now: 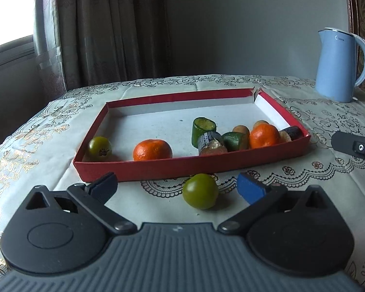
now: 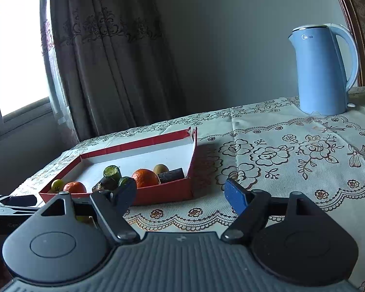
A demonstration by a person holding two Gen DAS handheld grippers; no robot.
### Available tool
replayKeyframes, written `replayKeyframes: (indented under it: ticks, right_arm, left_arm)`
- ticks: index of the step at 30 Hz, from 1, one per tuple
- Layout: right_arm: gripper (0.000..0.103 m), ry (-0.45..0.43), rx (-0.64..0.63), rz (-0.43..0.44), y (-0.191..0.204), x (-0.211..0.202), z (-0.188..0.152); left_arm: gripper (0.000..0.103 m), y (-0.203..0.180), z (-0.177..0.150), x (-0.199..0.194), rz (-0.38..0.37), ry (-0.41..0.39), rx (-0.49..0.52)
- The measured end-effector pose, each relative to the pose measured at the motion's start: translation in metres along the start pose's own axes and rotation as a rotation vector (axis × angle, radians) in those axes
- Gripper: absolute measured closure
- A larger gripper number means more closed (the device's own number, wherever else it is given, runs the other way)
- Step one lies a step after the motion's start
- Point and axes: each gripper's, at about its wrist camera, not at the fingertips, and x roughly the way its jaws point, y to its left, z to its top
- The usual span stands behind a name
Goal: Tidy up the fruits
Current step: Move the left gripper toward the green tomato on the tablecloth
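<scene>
A shallow red tray [image 1: 182, 168] with a white floor lies on the tablecloth. It holds two oranges [image 1: 152, 150] [image 1: 264, 136], a green fruit [image 1: 99, 144], a cut green cylinder [image 1: 203, 127], dark cut pieces [image 1: 210, 142] and brownish fruits. Another green fruit [image 1: 200, 191] lies on the cloth just in front of the tray. My left gripper [image 1: 177, 187] is open, and this fruit sits between its fingers, nearer the blue pad [image 1: 250, 189], untouched. My right gripper [image 2: 180, 194] is open over bare cloth, right of the tray [image 2: 168, 192], with nothing between its fingers.
A light blue kettle [image 2: 323, 70] [image 1: 340, 65] stands at the back right of the table. Curtains and a window are behind the table's far left edge. Part of the right gripper [image 1: 352, 146] shows beside the tray's right corner. The flowered cloth spreads right of the tray.
</scene>
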Motion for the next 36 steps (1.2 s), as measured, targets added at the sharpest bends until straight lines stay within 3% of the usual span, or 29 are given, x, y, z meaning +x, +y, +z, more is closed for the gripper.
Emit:
replayKeyframes:
  ticks: [11, 14, 17, 25, 30, 36]
  right_arm:
    - [0.024, 0.020, -0.001, -0.008, 0.000, 0.002, -0.001]
    - [0.015, 0.034, -0.006, -0.012, 0.001, 0.004, 0.000]
    - [0.014, 0.055, -0.010, -0.017, 0.002, 0.006, -0.001]
    - [0.014, 0.199, -0.002, -0.055, 0.001, 0.026, -0.002]
    - [0.014, 0.287, -0.087, -0.106, 0.013, 0.038, -0.005]
    - [0.003, 0.352, -0.209, -0.146, 0.031, 0.049, -0.010]
  left_arm:
    - [0.000, -0.003, -0.002, 0.024, 0.025, 0.122, -0.017]
    - [0.003, 0.000, -0.002, 0.028, 0.012, 0.150, -0.033]
    - [0.003, 0.001, -0.003, 0.029, 0.006, 0.156, -0.045]
    - [0.003, -0.001, -0.002, 0.028, 0.014, 0.153, -0.043]
    - [0.003, -0.002, -0.003, 0.028, 0.019, 0.150, -0.036]
    - [0.002, -0.001, -0.003, 0.028, 0.018, 0.153, -0.043]
